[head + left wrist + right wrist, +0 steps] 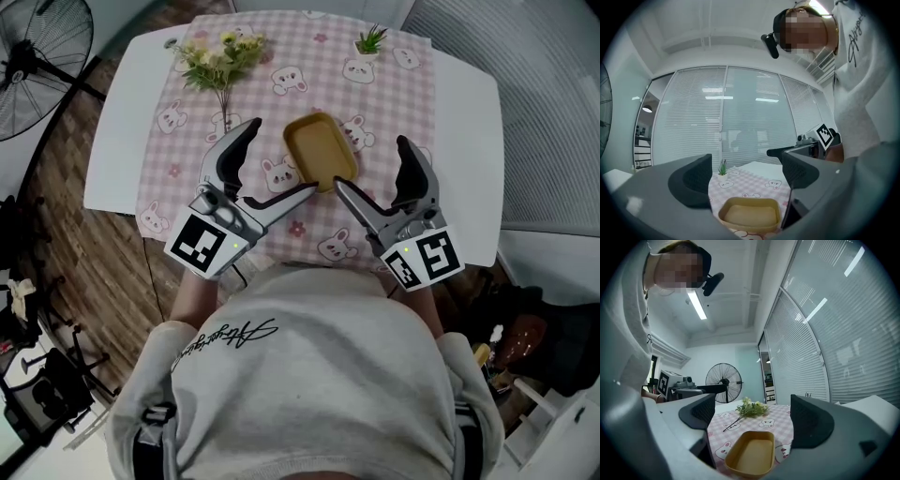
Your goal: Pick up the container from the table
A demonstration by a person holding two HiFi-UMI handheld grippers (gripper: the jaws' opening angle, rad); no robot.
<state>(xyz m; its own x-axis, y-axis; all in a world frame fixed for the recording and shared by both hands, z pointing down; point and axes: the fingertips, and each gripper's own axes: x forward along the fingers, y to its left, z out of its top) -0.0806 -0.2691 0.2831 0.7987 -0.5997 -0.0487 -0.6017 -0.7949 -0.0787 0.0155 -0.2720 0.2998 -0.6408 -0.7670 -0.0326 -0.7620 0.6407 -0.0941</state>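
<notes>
Jaws spread — left claw and right claw flank the container

Bright, even indoor light; gripper views heavily fisheyed

Head view: diffuse light from overhead, shadows faint and soft-edged; white table close to washed out, floor at the frame's left and right edges darker; container evenly lit, no hard glare; focus good across the frame. Right gripper view: ceiling strip light is the brightest source, slightly blown out; slanted streaks of reflected light on the blinds. Left gripper view: lamp reflections on the glass wall, a bright fixture clipped at the top edge. Both gripper views: black vignette in the corners, straight lines bowed toward the edges, nearest surfaces grey and a little soft
</notes>
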